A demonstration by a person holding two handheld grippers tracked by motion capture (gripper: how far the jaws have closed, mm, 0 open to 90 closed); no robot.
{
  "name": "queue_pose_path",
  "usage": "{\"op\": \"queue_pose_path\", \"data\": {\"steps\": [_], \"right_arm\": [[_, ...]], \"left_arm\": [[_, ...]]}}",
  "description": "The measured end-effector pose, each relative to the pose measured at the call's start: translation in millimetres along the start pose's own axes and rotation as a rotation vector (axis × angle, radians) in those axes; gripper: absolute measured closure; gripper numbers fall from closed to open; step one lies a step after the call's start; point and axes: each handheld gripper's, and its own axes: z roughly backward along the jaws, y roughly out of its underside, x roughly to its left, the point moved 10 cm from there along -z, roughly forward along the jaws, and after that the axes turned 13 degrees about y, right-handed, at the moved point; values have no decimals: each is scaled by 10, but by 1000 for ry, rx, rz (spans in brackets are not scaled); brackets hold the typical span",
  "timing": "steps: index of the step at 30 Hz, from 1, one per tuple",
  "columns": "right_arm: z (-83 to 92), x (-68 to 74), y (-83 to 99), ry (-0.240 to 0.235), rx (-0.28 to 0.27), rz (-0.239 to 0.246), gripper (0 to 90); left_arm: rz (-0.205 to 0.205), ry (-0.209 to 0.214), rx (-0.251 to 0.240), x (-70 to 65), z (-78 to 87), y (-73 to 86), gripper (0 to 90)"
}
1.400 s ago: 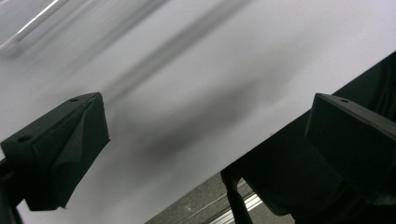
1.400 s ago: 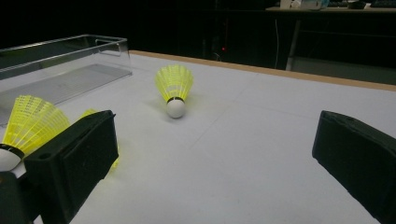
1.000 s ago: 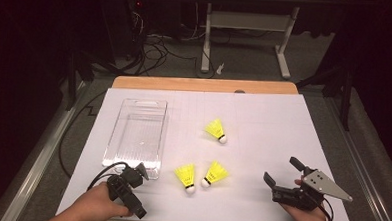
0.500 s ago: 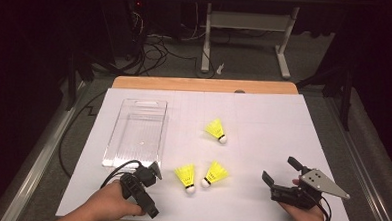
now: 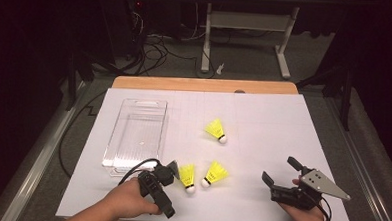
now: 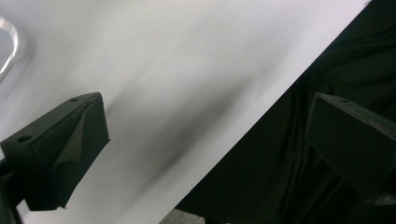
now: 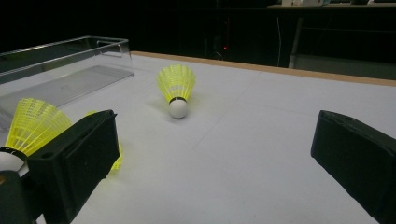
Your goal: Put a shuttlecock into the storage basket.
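Observation:
Three yellow shuttlecocks lie on the white table sheet (image 5: 263, 118): one in the middle (image 5: 216, 130) and two side by side near the front (image 5: 186, 176) (image 5: 215, 173). My left gripper (image 5: 166, 182) is held low at the front, just left of the front-left shuttlecock, and is open; in the left gripper view its jaws (image 6: 210, 119) stand wide apart over bare sheet and the table's dark edge. Farther right, my right gripper (image 5: 280, 170) is open and points at the shuttlecocks. The right gripper view shows the gripper (image 7: 215, 140) empty, the middle shuttlecock (image 7: 176, 88) ahead and another (image 7: 32, 123) beside its left jaw.
A clear plastic tray (image 5: 135, 138) stands empty at the left of the sheet, also seen as the tray (image 7: 70, 60) in the right gripper view. A wooden table edge (image 5: 205, 85) runs along the back. Cables and desk legs lie on the floor beyond.
My left hand has carried its gripper to the right, close to the front-left shuttlecock. The right gripper has barely moved.

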Motion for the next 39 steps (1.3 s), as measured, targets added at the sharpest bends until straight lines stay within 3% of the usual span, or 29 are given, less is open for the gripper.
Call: {"op": "queue_pose_path", "data": {"steps": [18, 31, 39], "right_arm": [[18, -39, -11, 1, -5, -7, 16], [22, -43, -18, 0, -9, -5, 16], [15, -29, -16, -2, -7, -1, 16]], "left_arm": [[-78, 22, 58, -289, -94, -309, 6], [-111, 14, 36, -371, 77, -449, 89], [-137, -25, 37, -441, 307, -496, 125]]}}
